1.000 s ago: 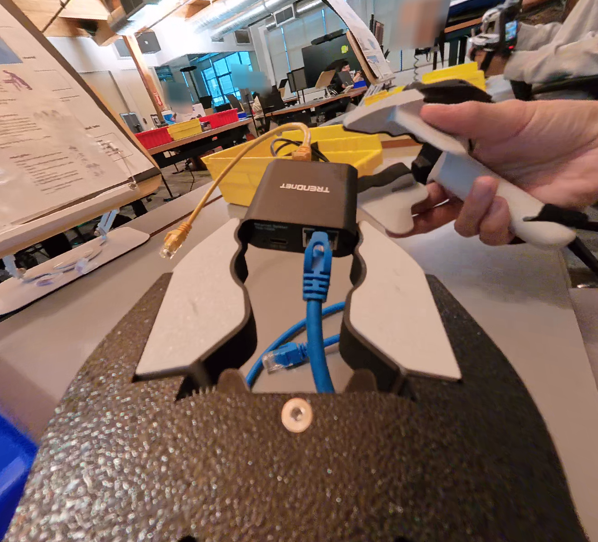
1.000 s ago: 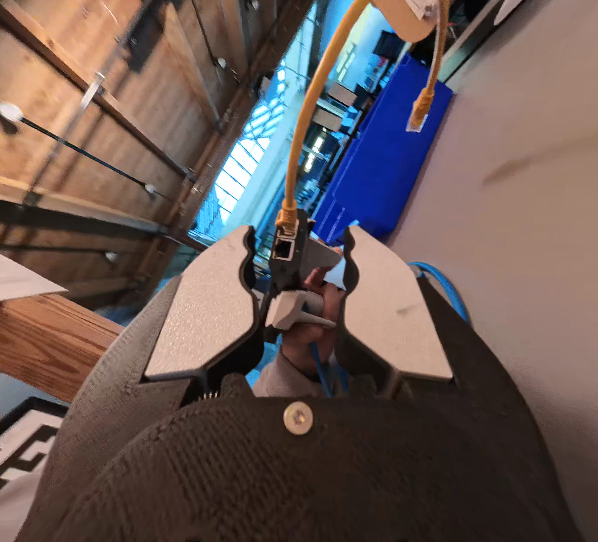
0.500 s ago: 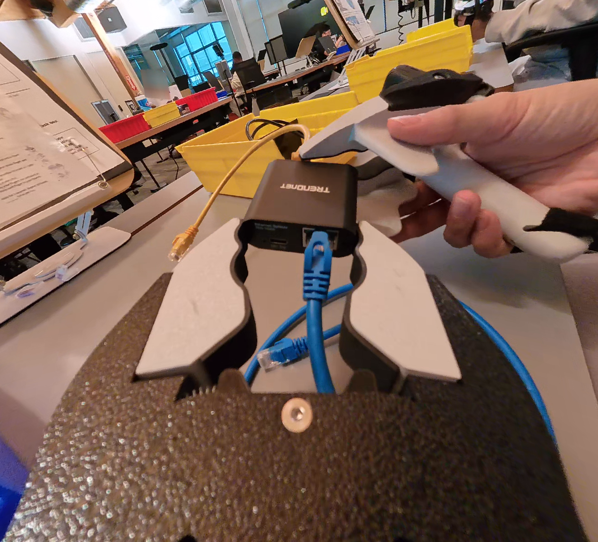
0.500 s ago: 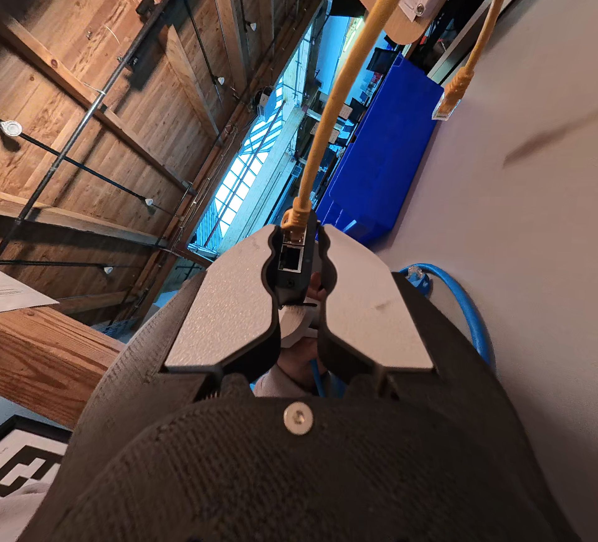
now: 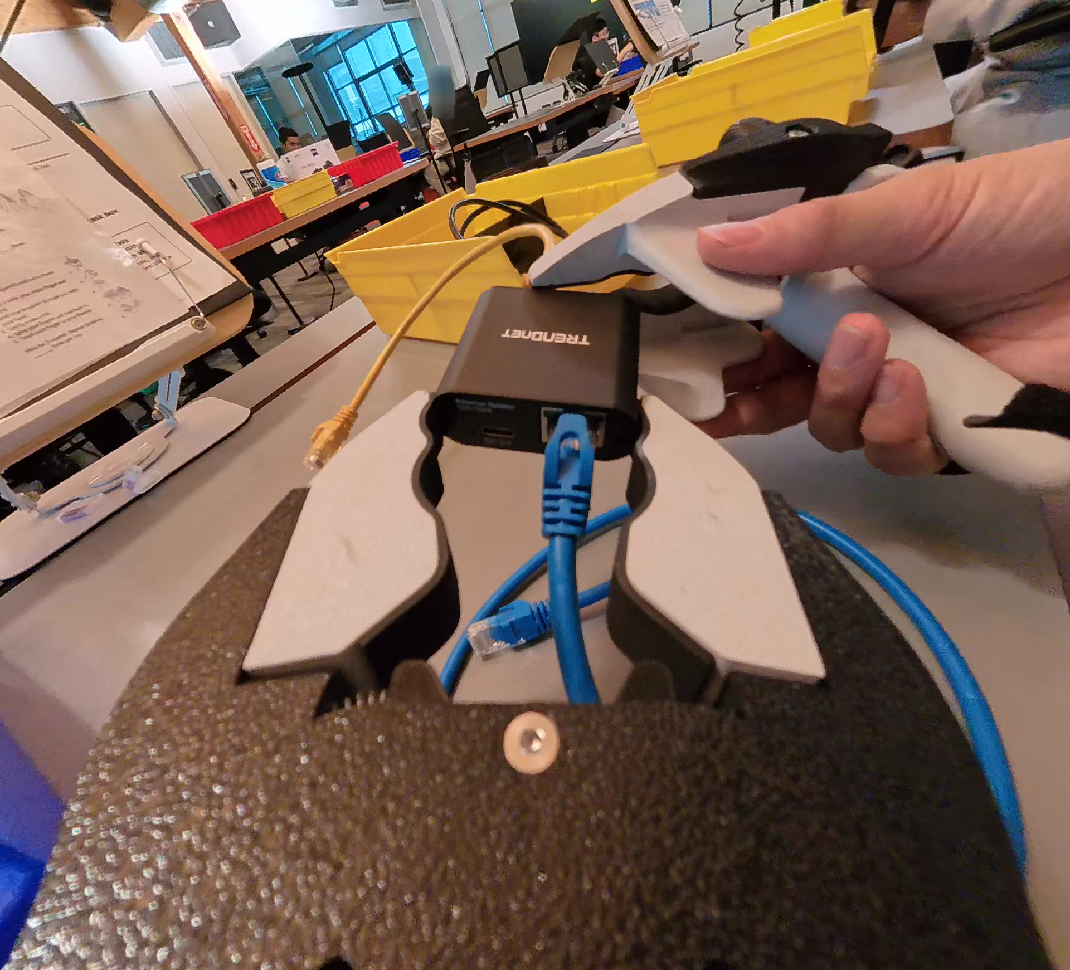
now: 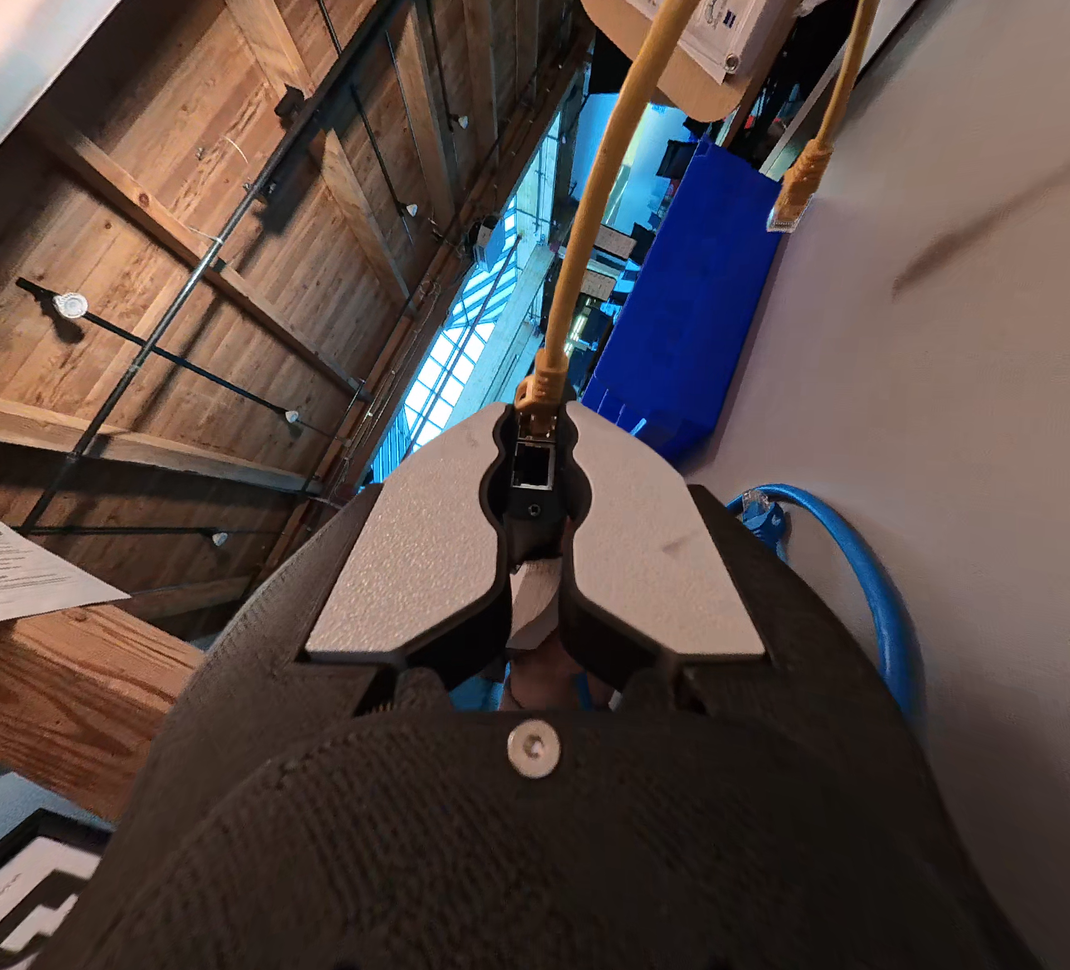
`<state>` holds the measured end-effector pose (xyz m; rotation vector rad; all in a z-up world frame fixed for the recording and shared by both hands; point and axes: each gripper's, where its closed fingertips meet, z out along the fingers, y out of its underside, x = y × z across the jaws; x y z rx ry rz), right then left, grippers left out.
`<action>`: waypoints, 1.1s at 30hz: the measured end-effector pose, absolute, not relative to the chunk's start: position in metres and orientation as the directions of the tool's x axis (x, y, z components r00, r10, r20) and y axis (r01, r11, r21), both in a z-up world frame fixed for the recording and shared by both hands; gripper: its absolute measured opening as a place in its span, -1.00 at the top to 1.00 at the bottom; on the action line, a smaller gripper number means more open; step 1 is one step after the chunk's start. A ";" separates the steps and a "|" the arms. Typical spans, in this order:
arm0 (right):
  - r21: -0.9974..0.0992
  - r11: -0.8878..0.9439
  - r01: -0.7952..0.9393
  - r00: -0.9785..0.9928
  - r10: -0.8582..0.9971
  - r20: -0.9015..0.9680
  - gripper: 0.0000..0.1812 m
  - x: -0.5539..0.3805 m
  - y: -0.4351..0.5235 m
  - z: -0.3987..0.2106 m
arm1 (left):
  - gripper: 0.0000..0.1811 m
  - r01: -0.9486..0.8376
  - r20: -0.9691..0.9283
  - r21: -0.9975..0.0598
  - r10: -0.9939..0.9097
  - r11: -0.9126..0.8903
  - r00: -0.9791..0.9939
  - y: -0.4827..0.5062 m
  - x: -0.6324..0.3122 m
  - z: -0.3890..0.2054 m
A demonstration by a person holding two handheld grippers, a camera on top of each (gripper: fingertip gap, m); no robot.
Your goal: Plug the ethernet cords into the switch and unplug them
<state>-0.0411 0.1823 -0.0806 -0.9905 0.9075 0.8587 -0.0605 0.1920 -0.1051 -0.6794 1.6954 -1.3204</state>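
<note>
Unplugging looks like the step in hand, judging by how both tools sit on the one device. Biggest in view is the grey tabletop (image 5: 868, 566), with yellow plastic bins (image 5: 585, 201) behind. Above it, the small black box-shaped switch (image 5: 544, 363) is clamped across its sides by the left gripper (image 5: 535, 456), with the blue ethernet cord (image 5: 564, 531) seated in a near-side port. At the far end, the right gripper (image 6: 535, 424) is clenched on the switch's end face (image 6: 531, 473), right at the plug of the yellow ethernet cord (image 6: 602, 201); whether the latch tab is pressed cannot be told. Next, I judge, the tab must be squeezed and the plug drawn straight out while the left holds firm. A second ago the right gripper stood wide apart around the switch; it has since closed onto it.
</note>
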 end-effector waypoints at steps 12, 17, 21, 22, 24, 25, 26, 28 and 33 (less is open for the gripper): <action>-0.390 0.384 -0.837 0.465 0.123 -0.877 0.87 -0.036 0.185 -0.081 | 0.32 0.060 -0.306 -0.949 -0.849 0.311 -0.430 0.194 -0.055 -0.107; -0.505 0.375 -0.777 0.568 0.072 -0.820 0.88 -0.034 0.185 -0.078 | 0.32 0.059 -0.289 -0.955 -0.863 0.291 -0.414 0.194 -0.053 -0.105; -0.625 0.373 -0.686 0.673 0.000 -0.739 0.88 -0.027 0.180 -0.072 | 0.32 0.062 -0.302 -0.951 -0.868 0.303 -0.394 0.195 -0.053 -0.105; -0.655 0.370 -0.659 0.698 -0.025 -0.716 0.87 -0.023 0.177 -0.069 | 0.32 0.073 -0.316 -0.947 -0.867 0.313 -0.386 0.196 -0.053 -0.104; -0.716 0.355 -0.601 0.749 -0.064 -0.660 0.88 -0.014 0.165 -0.057 | 0.32 0.089 -0.322 -0.946 -0.865 0.313 -0.385 0.196 -0.055 -0.103; -0.753 0.350 -0.558 0.785 -0.074 -0.616 0.87 -0.012 0.157 -0.046 | 0.32 0.091 -0.316 -0.948 -0.870 0.305 -0.379 0.198 -0.055 -0.102; -0.800 0.283 -0.529 0.823 -0.059 -0.565 0.87 -0.014 0.154 -0.038 | 0.32 0.092 -0.310 -0.950 -0.874 0.297 -0.373 0.200 -0.054 -0.101; -0.869 0.228 -0.440 0.876 -0.103 -0.471 0.88 -0.004 0.134 -0.018 | 0.32 0.092 -0.296 -0.955 -0.876 0.283 -0.380 0.201 -0.055 -0.100; -0.949 0.005 -0.315 0.941 -0.131 -0.313 0.87 0.025 0.074 0.011 | 0.32 0.091 -0.287 -0.958 -0.877 0.274 -0.385 0.204 -0.055 -0.099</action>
